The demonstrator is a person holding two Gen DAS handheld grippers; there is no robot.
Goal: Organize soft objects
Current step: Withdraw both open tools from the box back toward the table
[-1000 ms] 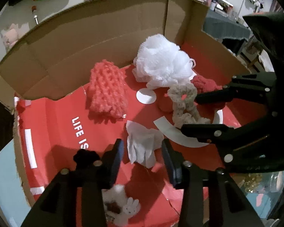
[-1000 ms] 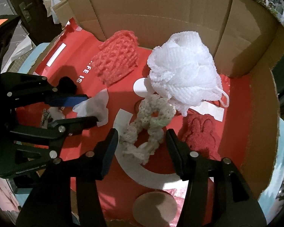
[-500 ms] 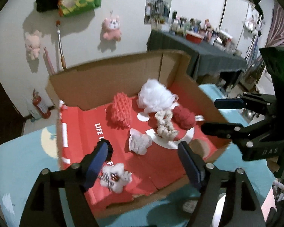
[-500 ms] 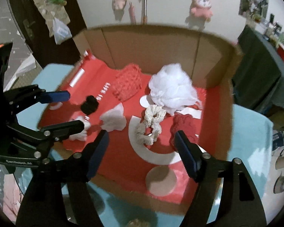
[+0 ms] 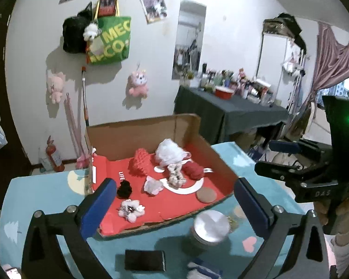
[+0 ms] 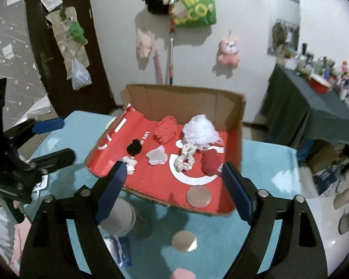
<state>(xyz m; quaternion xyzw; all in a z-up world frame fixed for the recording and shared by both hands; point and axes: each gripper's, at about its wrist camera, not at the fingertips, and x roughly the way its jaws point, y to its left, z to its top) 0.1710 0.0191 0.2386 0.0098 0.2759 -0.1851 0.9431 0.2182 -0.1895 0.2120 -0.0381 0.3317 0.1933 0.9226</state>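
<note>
I hold my left gripper (image 5: 174,200) high above the near edge of the blue table (image 5: 35,200), tilted down toward the cardboard box (image 5: 142,130). Its jaws have just been opening and stand released, nothing between them. My right gripper (image 6: 172,186) hangs beside it, likewise tilted down; its jaws have also just been opening and are empty. My right hand (image 5: 339,211) grips its handle at the far right of the left view.

The box lies open on the table, its red lining bearing white letters of which I can read "LIFE". Inside, toward the far wall, sit a coral knitted piece (image 6: 166,129) on the left and a white mesh puff (image 6: 199,131) on the right. Nearer lie a cream scrunchie (image 6: 186,158), a red plush piece (image 6: 210,161), a crumpled white tissue (image 6: 157,155), a black scrunchie (image 6: 134,148) and a small white plush (image 5: 130,209).

On the wall hangs a green bag (image 6: 194,4) printed "MEC" over "CCO". A dark phone (image 5: 144,260) lies on the table's near edge.
</note>
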